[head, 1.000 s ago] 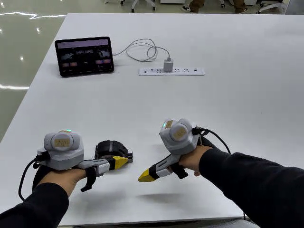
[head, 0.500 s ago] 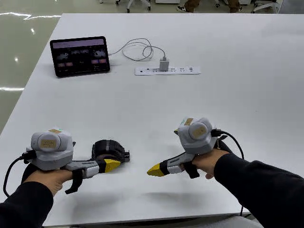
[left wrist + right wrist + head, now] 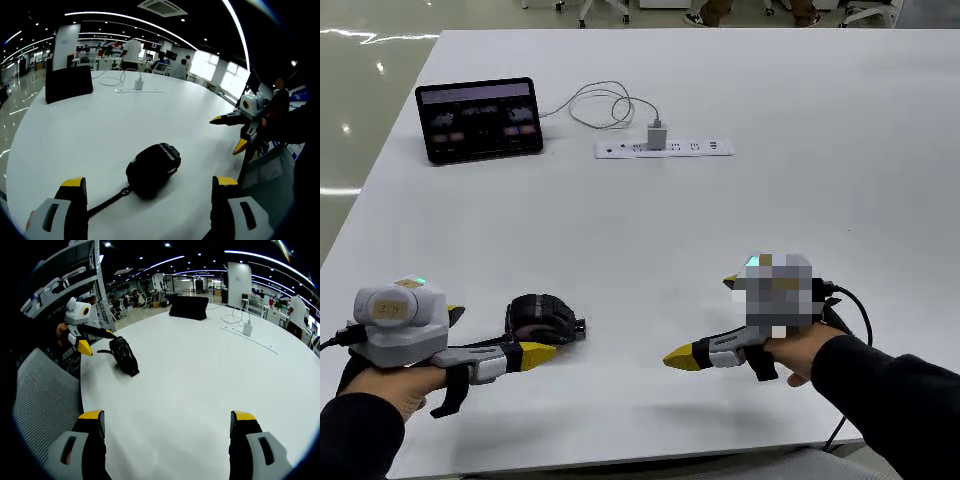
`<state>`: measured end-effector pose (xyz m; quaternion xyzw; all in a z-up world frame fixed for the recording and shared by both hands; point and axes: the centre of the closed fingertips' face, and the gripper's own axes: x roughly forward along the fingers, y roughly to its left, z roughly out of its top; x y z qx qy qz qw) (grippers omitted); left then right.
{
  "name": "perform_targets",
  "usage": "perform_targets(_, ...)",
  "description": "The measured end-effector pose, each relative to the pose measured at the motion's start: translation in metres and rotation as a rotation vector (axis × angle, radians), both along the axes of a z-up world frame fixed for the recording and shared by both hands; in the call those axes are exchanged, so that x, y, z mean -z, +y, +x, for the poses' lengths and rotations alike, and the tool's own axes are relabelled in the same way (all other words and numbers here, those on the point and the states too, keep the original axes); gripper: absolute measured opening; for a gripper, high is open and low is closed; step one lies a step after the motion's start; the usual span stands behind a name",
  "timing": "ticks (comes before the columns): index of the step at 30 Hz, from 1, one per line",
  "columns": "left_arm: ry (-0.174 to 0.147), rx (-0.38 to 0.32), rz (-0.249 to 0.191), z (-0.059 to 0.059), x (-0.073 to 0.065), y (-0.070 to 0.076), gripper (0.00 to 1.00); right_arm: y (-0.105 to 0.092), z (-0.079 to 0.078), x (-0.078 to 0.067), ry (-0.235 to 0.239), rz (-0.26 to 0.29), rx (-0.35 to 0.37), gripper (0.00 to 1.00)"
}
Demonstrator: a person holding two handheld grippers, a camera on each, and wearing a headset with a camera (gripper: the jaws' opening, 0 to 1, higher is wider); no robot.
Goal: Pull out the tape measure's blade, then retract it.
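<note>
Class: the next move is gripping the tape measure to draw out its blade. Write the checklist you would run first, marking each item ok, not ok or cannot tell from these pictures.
1. Left gripper open: ok, jaws wide apart.
2. Right gripper open: ok, jaws wide apart, nothing between them.
3. Tape measure lined up with the left gripper: ok, it lies just ahead, between the jaws.
4. Blade end located for the right gripper: cannot tell, too small to make out.
5. Strap out of the way: not ok, it trails toward one left jaw.
6. Table bare between right gripper and tape measure: ok.
</note>
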<state>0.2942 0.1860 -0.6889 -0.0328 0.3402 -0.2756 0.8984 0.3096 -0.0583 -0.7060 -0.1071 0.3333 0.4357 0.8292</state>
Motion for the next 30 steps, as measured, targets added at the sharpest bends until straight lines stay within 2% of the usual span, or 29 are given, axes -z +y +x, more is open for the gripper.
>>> perform_targets(4,0.008,0.004,-0.029,-0.003,-0.002,0.004,1.00,-0.016,-0.005,0.005,0.005,-0.011,0.016,1.00)
perform_targets(5,-0.001,0.002,-0.037,-0.003,-0.004,0.004,1.00,-0.020,-0.006,0.005,0.005,-0.013,0.020,1.00)
perform_targets(7,0.002,-0.005,-0.022,-0.004,-0.004,0.010,1.00,-0.029,-0.008,0.005,0.007,-0.013,0.031,1.00)
perform_targets(12,0.000,-0.013,-0.018,-0.006,-0.005,0.020,1.00,-0.054,-0.010,0.006,0.007,-0.012,0.070,1.00)
perform_targets(14,0.003,-0.025,0.001,-0.007,-0.004,0.027,1.00,-0.065,-0.012,0.003,0.000,-0.022,0.075,1.00)
perform_targets(17,0.000,-0.025,-0.007,-0.009,-0.008,0.030,1.00,-0.080,-0.015,-0.001,-0.003,-0.028,0.088,1.00)
perform_targets(20,-0.004,-0.019,0.006,-0.013,-0.008,0.035,1.00,-0.098,-0.018,0.000,-0.003,-0.042,0.102,1.00)
perform_targets(23,-0.007,-0.011,0.026,-0.016,-0.008,0.040,1.00,-0.109,-0.022,0.000,0.002,-0.045,0.118,1.00)
perform_targets(30,-0.007,0.002,0.025,-0.024,-0.010,0.043,1.00,-0.120,-0.028,-0.004,0.000,-0.037,0.148,1.00)
